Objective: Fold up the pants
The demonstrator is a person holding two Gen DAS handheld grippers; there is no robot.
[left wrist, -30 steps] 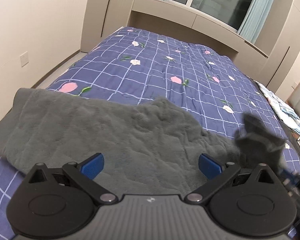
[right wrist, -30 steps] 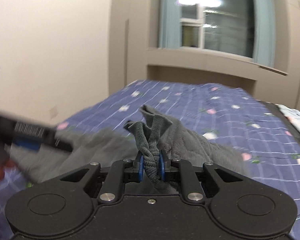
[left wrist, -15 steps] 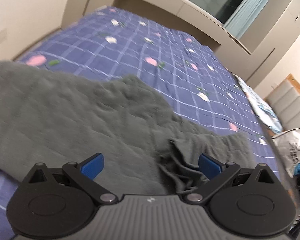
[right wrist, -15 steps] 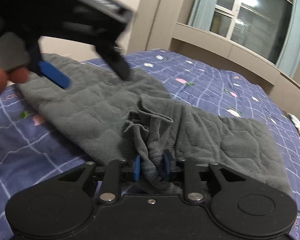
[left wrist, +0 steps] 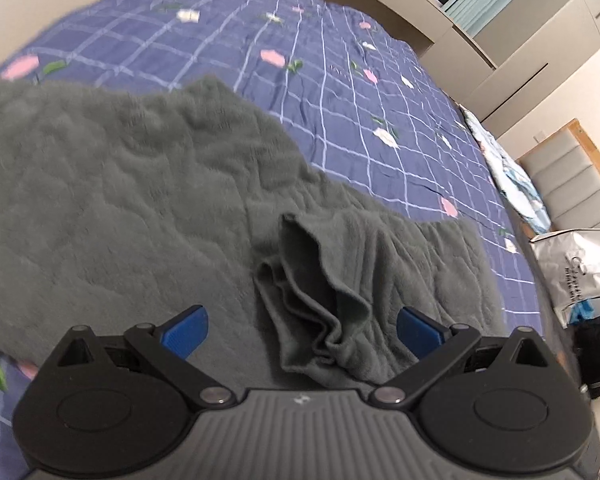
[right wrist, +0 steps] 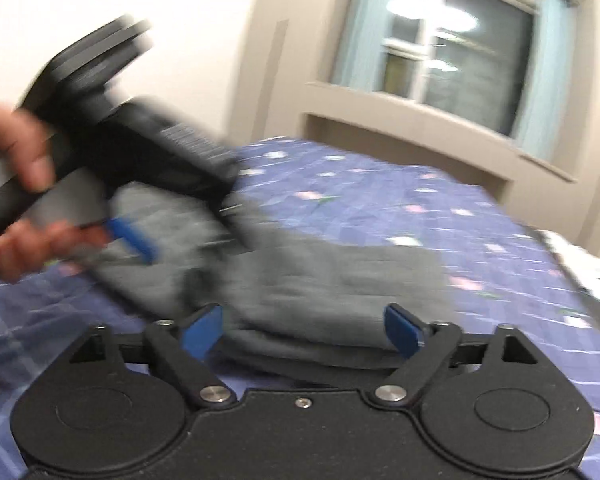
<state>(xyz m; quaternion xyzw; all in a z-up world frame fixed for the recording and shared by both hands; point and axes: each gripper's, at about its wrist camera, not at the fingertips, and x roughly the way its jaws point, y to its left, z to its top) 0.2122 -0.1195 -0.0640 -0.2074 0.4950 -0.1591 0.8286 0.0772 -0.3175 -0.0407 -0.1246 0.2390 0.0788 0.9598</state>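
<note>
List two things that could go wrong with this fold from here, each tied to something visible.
1. The bunched cuff lies crumpled on the grey pants; left so, the fold may set uneven.
2. The right gripper is opening with nothing pinched, close to the left gripper; the two could collide over the cloth.

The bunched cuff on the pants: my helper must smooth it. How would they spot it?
On the blue checked bedspread lie grey fleece pants. Near their right end, a cuff stands in ridged pleats, unlike the flat fabric around it.
</note>
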